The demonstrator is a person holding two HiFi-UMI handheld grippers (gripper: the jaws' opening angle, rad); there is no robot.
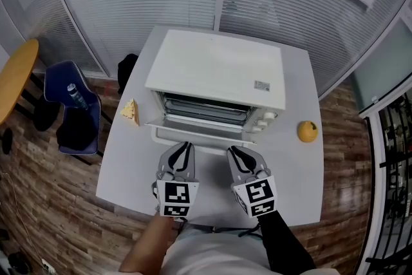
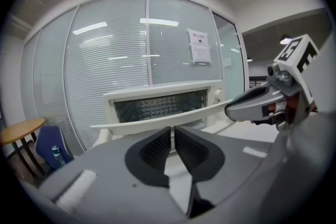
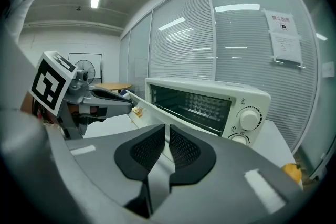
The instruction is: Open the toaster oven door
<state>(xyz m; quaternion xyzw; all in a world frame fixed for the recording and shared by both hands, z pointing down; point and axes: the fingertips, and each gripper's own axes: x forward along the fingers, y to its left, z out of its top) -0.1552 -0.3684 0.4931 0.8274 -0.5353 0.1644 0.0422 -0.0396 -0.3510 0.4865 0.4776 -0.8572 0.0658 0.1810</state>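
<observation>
We hold the left gripper [image 1: 185,147] and the right gripper [image 1: 234,152] low in front of the body. They sit side by side, near each other but apart, with tips pointing forward. Each gripper's jaws are brought together, leaving only a thin slit between the pads, and are empty. Our left forearm [image 1: 149,245] is bare. Our right arm wears a dark sleeve [image 1: 284,245].

Looks steeply down from head height onto the white boxy metal toaster oven [image 1: 219,67]; faces its open front, low and near, from both gripper views.
</observation>
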